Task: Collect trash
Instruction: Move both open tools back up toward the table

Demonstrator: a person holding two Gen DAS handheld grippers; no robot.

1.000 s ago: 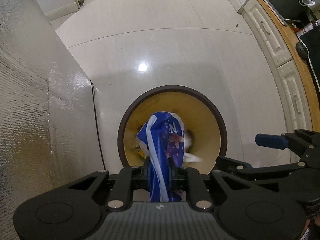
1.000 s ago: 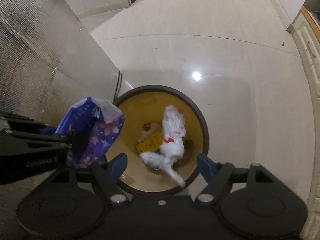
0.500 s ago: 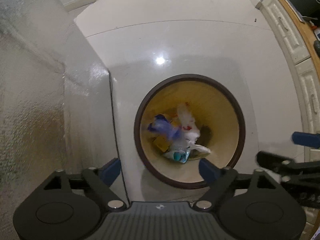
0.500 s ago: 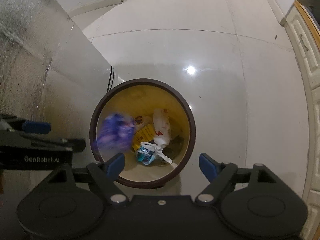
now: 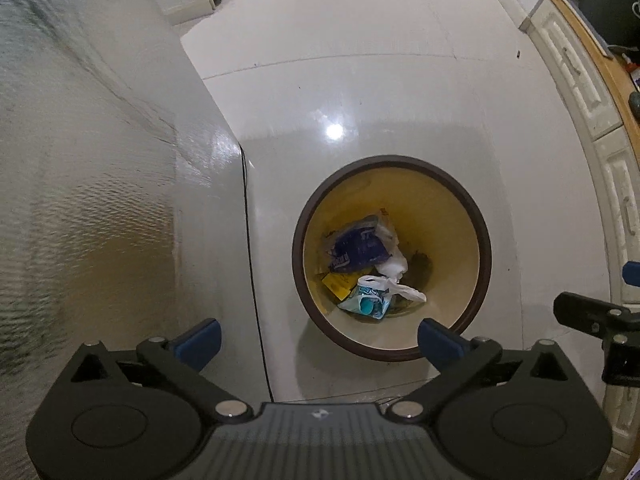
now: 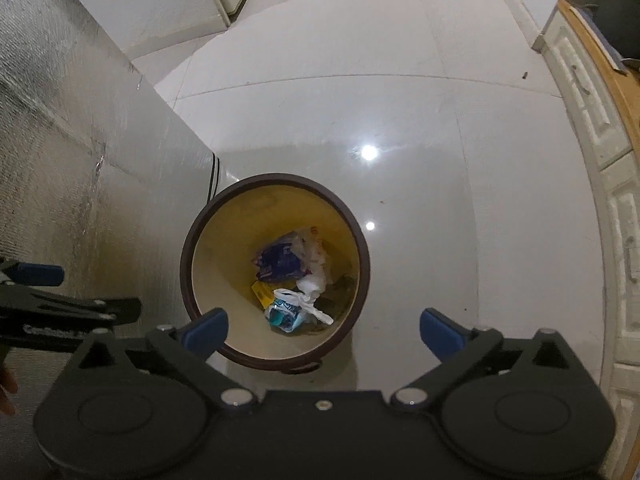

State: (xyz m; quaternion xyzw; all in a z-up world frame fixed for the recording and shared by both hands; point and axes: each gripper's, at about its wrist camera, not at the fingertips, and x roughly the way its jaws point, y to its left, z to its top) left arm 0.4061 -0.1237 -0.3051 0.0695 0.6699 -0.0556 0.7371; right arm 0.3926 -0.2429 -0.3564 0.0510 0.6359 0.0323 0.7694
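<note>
A round bin with a brown rim and yellow inside stands on the floor below both grippers. At its bottom lie a blue flowered wrapper, a white plastic bag, a teal-and-white packet and a yellow card. My left gripper hangs above the bin's near left rim, jaws opening wide with nothing between them. My right gripper hovers over the near rim, jaws likewise opening and empty.
A silver textured panel rises close on the left, with a dark cable along its foot. White drawer fronts under a wooden top line the right. Glossy white floor tiles stretch beyond the bin.
The left gripper opened and the blue wrapper fell into the bin among the other trash. The right gripper's jaws spread wider. Both grippers rose, so the bin looks smaller.
</note>
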